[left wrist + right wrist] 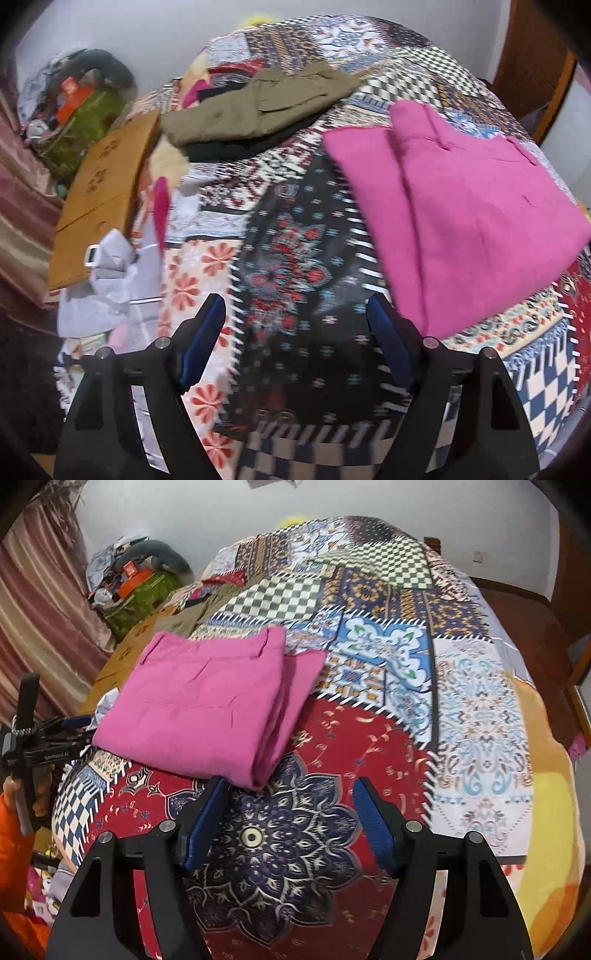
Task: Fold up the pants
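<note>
Folded pink pants [458,206] lie flat on the patchwork bedspread [295,236]; the right wrist view shows the same pants [207,705] as a neat stack. My left gripper [295,314] hangs open over the bedspread, just left of the pants' near corner, nothing between its blue pads. Open too is my right gripper [290,794], which hovers over the red and navy patch; its left fingertip [218,794] sits right at the pants' near folded edge. The left gripper also shows from outside [70,731] at the far left, held by a hand in an orange sleeve.
Olive green pants [258,103] lie over a dark garment farther up the bed. A cardboard box [103,192] and a white garment [107,280] sit off the bed's left side. Clutter piles [140,579] against the wall by a striped curtain [40,602].
</note>
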`<move>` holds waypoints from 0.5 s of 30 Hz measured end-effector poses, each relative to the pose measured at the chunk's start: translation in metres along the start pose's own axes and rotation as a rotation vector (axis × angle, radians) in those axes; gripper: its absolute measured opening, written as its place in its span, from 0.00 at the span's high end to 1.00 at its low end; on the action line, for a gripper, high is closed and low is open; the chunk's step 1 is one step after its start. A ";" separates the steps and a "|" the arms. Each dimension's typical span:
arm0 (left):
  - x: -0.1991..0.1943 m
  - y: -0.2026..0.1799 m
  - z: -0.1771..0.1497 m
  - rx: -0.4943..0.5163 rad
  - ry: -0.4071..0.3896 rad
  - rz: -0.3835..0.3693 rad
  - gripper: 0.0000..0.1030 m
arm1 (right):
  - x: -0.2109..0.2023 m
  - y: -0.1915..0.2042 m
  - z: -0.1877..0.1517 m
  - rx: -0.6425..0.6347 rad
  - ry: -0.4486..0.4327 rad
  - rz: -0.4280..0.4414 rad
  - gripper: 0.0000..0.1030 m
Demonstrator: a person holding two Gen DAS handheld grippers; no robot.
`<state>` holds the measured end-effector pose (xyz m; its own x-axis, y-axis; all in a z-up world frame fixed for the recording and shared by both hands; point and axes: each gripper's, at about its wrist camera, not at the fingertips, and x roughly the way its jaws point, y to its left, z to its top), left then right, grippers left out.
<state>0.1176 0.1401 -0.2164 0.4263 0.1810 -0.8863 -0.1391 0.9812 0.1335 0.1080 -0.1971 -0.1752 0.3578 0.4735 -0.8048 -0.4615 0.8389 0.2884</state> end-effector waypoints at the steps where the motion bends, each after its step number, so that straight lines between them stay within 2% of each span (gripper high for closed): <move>1: -0.002 0.002 0.002 -0.006 -0.007 -0.003 0.23 | -0.005 -0.002 0.002 0.006 -0.015 0.001 0.35; 7: -0.027 -0.008 0.035 0.011 -0.123 -0.041 0.23 | -0.018 -0.002 0.027 0.016 -0.109 0.013 0.35; 10: -0.032 -0.025 0.057 0.044 -0.167 -0.088 0.23 | -0.009 0.004 0.045 -0.010 -0.120 0.011 0.35; 13: -0.023 -0.042 0.077 0.069 -0.167 -0.133 0.23 | 0.009 0.009 0.060 -0.030 -0.103 0.037 0.35; 14: -0.018 -0.049 0.082 0.084 -0.163 -0.145 0.27 | 0.015 0.010 0.063 -0.033 -0.092 0.047 0.36; 15: -0.014 -0.054 0.086 0.096 -0.155 -0.156 0.35 | 0.022 0.012 0.066 -0.040 -0.081 0.061 0.38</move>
<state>0.1960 0.0899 -0.1736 0.5691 0.0279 -0.8218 0.0211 0.9986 0.0485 0.1643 -0.1589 -0.1556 0.3921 0.5447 -0.7413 -0.5156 0.7975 0.3132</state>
